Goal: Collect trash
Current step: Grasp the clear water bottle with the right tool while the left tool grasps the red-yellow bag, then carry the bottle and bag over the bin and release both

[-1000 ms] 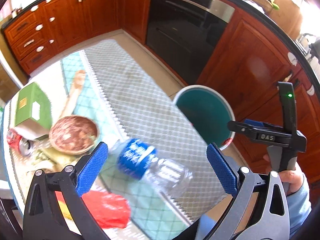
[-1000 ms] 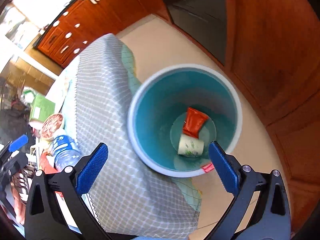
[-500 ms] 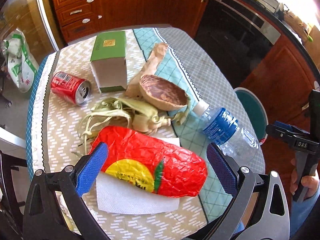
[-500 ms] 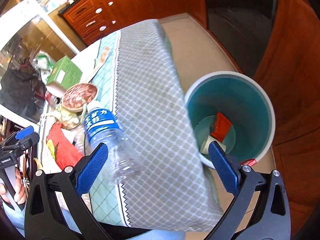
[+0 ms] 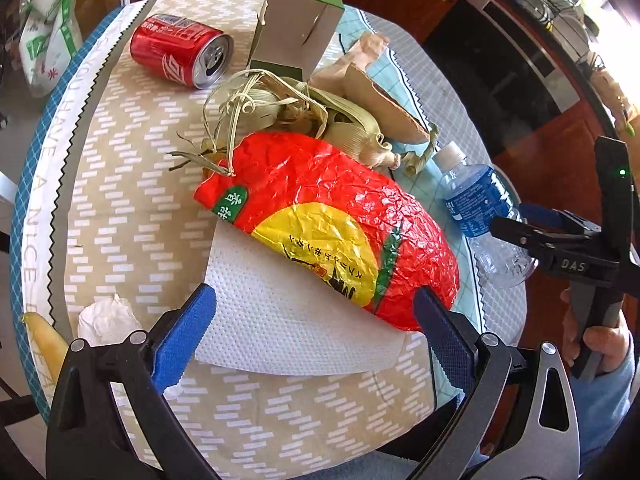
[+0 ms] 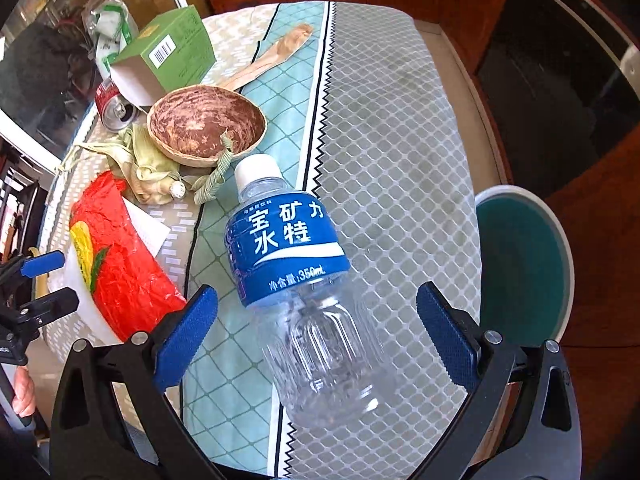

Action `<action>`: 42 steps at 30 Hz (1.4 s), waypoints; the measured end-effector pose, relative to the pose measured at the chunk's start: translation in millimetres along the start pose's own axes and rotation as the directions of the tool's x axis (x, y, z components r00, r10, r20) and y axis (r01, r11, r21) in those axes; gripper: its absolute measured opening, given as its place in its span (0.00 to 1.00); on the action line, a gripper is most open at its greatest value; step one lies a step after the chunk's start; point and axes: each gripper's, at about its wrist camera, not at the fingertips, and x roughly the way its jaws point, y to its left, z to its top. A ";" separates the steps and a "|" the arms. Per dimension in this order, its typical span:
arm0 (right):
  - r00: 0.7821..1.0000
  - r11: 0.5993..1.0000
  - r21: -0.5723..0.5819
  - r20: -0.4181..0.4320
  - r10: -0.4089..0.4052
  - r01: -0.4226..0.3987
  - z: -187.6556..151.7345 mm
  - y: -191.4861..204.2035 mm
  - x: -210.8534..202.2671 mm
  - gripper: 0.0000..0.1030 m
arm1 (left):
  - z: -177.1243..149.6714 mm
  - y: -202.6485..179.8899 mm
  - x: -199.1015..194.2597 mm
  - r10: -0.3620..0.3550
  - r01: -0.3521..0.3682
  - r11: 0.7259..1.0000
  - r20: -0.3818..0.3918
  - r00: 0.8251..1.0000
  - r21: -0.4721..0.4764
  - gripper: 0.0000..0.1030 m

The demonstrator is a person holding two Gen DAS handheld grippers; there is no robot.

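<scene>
Trash is scattered over the round table. A crinkled red snack bag (image 5: 320,200) lies on a white paper towel (image 5: 280,320), and my left gripper (image 5: 312,300) hovers open over their near edge, touching neither. An empty clear water bottle (image 6: 296,248) with a blue label lies on its side on the grey cloth. My right gripper (image 6: 316,292) stands over it, its jaws wide but closing. The bottle's body is between the pads, which do not press on it. The teal bin (image 6: 520,264) stands on the floor to the right of the table.
Further back lie a red soda can (image 5: 180,54), a green carton (image 5: 296,20), corn husks (image 5: 320,116) and a brown bowl (image 6: 206,124). A crumpled tissue (image 5: 106,320) sits near the left edge. Wooden cabinets and an oven stand behind.
Both grippers swung left, away from the bin. The left one went from the bottle to the red bag, and the right one from above the bin to over the bottle.
</scene>
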 end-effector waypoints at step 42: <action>0.959 0.935 0.228 0.143 0.243 -0.271 -65.0 -46.2 -41.1 0.62 | 13.9 -118.7 -32.1 -0.057 0.020 0.973 0.155 0.986 0.228 0.07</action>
